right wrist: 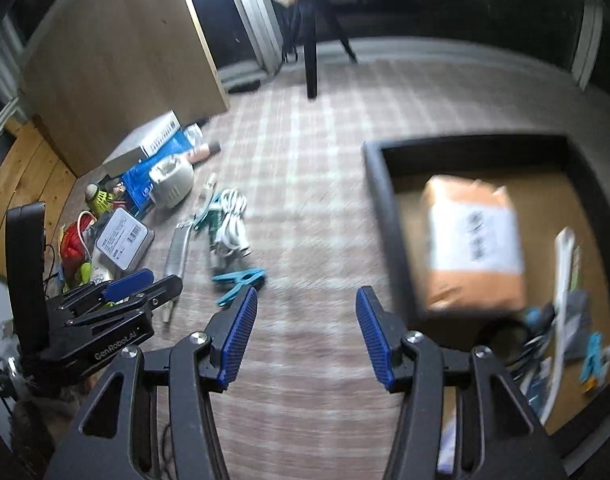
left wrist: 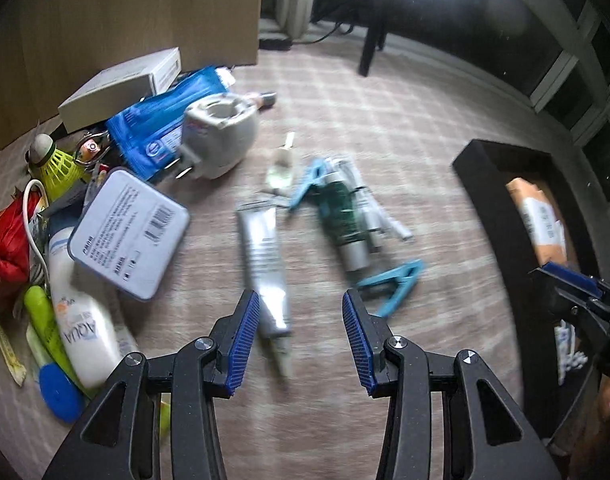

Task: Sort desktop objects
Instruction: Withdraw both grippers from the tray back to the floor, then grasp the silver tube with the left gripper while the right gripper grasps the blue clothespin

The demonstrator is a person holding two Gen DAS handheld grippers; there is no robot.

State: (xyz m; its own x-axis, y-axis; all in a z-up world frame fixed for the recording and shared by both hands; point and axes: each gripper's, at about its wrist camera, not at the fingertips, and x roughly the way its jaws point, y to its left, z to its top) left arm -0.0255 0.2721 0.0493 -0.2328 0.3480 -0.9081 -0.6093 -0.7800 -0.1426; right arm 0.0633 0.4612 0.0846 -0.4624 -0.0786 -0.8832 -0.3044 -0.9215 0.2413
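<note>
Checked cloth covers my surface (left wrist: 385, 92), unsorted clutter heaped left, sorted items in the black tray (right wrist: 375, 184) right; both hand-held grippers (left wrist: 301, 336) (right wrist: 307, 334) spread, empty.

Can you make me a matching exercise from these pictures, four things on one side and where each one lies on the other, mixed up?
Things:
1. orange parcel
2. silver tube
3. yellow shuttlecock
4. blue clothes peg

Places:
A. in the clutter at the left, beside the wooden panel
B. inside the black tray
C. on the checked cloth, just ahead of the right gripper
D. on the checked cloth, its cap end between the open fingers of the left gripper

Pairs: 1-B, 2-D, 3-A, 4-C
</note>
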